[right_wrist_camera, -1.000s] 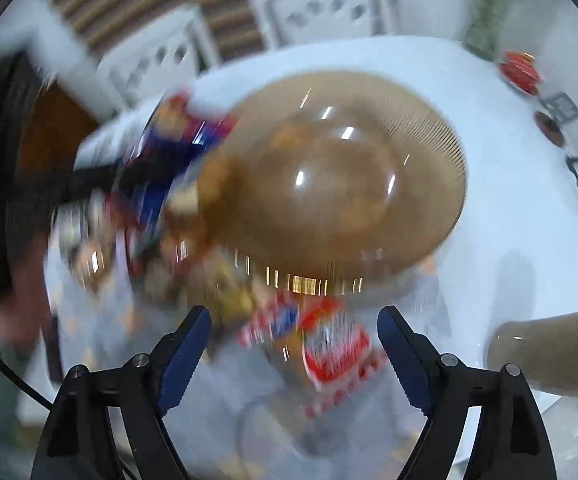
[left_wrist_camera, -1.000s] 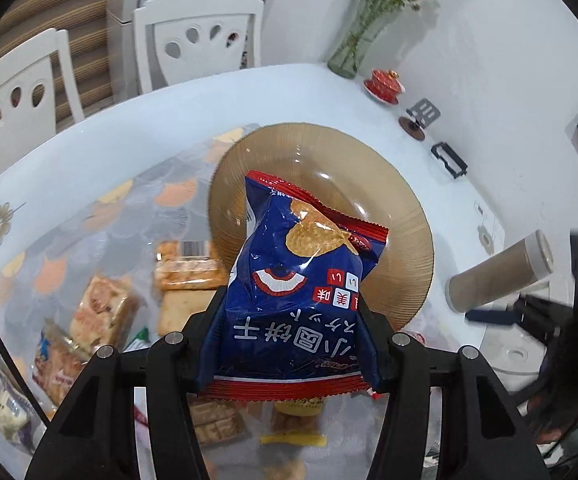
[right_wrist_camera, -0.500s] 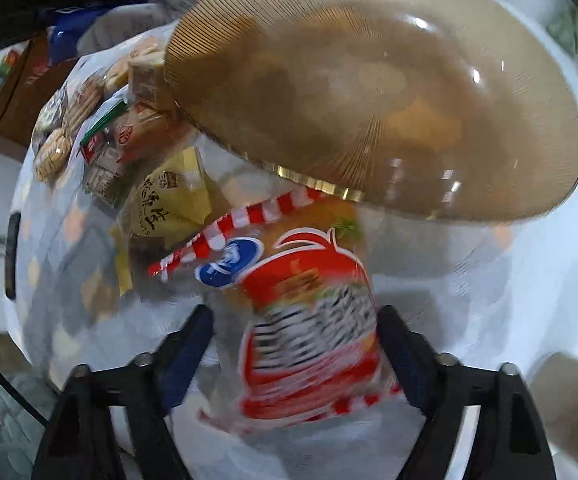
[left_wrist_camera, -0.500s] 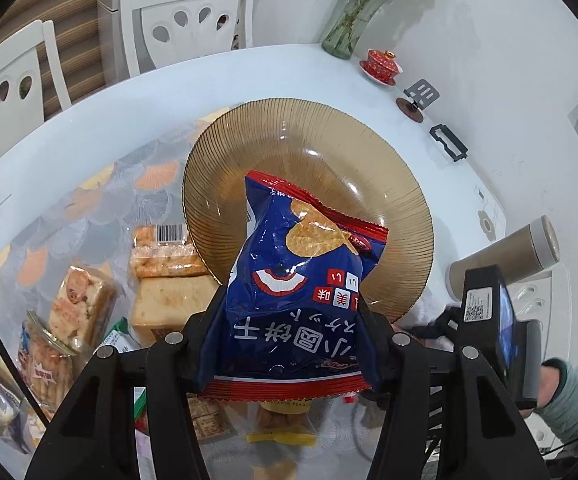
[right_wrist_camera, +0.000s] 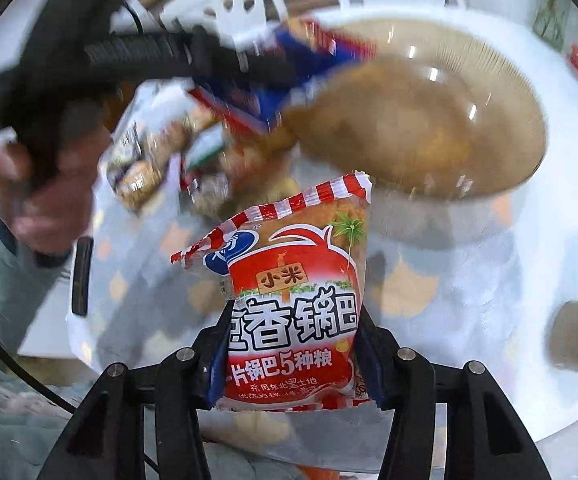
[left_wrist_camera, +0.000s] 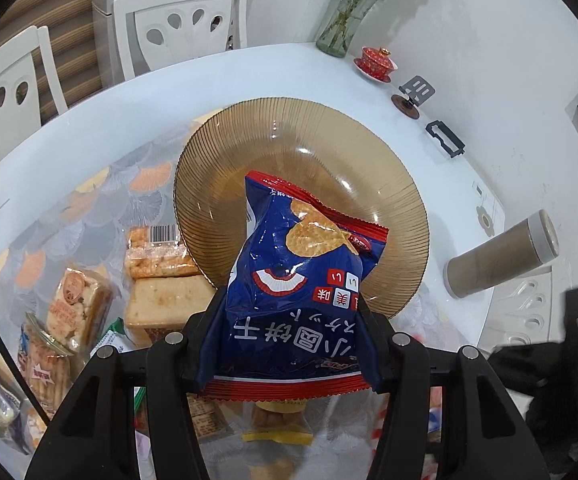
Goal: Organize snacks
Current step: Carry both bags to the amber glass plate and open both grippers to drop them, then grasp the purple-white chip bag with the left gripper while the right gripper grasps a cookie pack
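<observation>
My left gripper (left_wrist_camera: pixel 289 320) is shut on the lower half of a blue cracker bag (left_wrist_camera: pixel 301 276), which hangs over the near rim of a ribbed amber glass plate (left_wrist_camera: pixel 289 140). In the right wrist view my right gripper (right_wrist_camera: pixel 293 328) has its jaws closing on a red snack bag (right_wrist_camera: pixel 289 268) with a red-and-white striped top. The pads press its sides and the bag is off the tablecloth. The plate (right_wrist_camera: pixel 429 120) lies blurred beyond it. At upper left a hand (right_wrist_camera: pixel 41 200) holds the other gripper and the blue bag (right_wrist_camera: pixel 301 56).
Several loose snack packets (left_wrist_camera: pixel 85 308) and a jar of sticks (left_wrist_camera: pixel 45 360) lie left of the plate. A beige tumbler (left_wrist_camera: pixel 501 256) stands at the right. A vase (left_wrist_camera: pixel 341 28), a red teacup (left_wrist_camera: pixel 375 62) and white chairs (left_wrist_camera: pixel 185 20) are at the table's far side.
The right gripper's jaws have come in around the red bag and raised it from the table. The left gripper keeps the blue bag in about the same place over the plate.
</observation>
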